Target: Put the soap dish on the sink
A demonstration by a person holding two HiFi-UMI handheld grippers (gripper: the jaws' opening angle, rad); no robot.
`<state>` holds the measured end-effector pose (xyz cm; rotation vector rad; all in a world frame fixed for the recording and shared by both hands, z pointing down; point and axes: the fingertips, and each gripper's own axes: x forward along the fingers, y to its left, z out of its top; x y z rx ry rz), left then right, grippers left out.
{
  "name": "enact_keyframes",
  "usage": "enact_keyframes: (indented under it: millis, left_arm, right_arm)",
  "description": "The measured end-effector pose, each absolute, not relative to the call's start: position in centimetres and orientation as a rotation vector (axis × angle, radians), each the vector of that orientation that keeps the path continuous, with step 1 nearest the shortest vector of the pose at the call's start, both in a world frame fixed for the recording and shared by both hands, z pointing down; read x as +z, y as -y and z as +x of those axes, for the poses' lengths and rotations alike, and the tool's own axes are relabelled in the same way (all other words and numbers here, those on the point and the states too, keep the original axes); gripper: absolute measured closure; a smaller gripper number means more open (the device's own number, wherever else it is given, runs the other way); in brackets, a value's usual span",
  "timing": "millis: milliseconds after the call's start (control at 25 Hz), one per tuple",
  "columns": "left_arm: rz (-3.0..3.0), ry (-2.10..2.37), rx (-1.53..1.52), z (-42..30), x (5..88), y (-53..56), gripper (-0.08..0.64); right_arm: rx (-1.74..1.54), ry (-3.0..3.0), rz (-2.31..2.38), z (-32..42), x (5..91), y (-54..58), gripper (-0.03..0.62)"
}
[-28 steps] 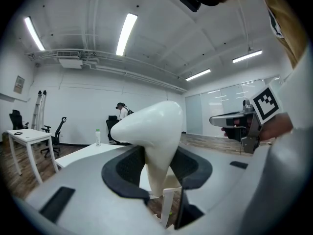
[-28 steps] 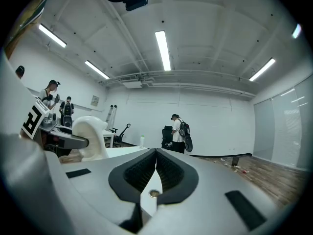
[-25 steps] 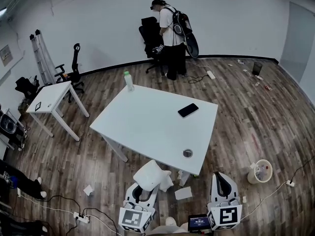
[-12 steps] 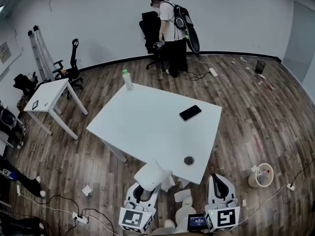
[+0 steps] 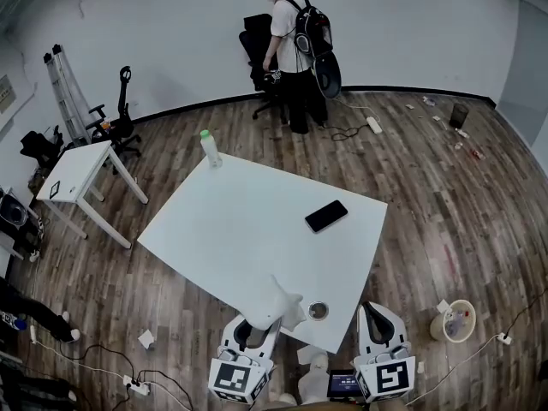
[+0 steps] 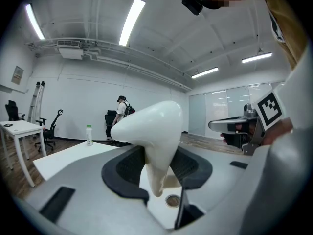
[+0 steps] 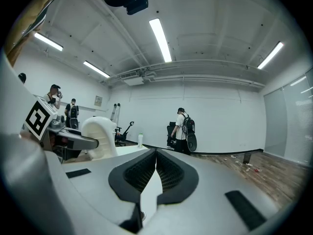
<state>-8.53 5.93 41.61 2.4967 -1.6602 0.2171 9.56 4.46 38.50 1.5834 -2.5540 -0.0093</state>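
A white, curved soap dish [image 5: 272, 305] sticks up from my left gripper [image 5: 257, 330], which is shut on its lower part. In the left gripper view the soap dish [image 6: 152, 126] fills the middle, pinched between the black pads [image 6: 128, 166]. It hangs over the near edge of the white table [image 5: 248, 229]. My right gripper [image 5: 378, 317] is shut with nothing in it, just off the table's near right corner. In the right gripper view the right gripper [image 7: 155, 169] has its pads pressed together, and the soap dish [image 7: 99, 136] shows at the left.
A small round metal-rimmed piece [image 5: 318, 311] lies by the table's near edge, beside the dish. A black phone [image 5: 326, 216] and a green-capped bottle [image 5: 207, 148] are farther back. A person [image 5: 295, 41] stands by an office chair at the far wall. A small white table [image 5: 81, 171] is at left, a bucket [image 5: 452, 320] at right.
Both grippers have moved forward up to the table's near edge. The soap dish, still gripped, now reaches over that edge next to the round piece. The view has shifted with them.
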Motion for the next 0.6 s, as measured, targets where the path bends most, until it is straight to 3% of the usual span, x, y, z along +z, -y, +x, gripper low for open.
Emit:
enact_keyframes:
  millis: [600]
  left_arm:
    - [2.431,1.648,0.241,-6.5,43.1,0.9,0.407]
  right_arm:
    - [0.193,2.639,1.413,10.0,42.2,3.1,0.581]
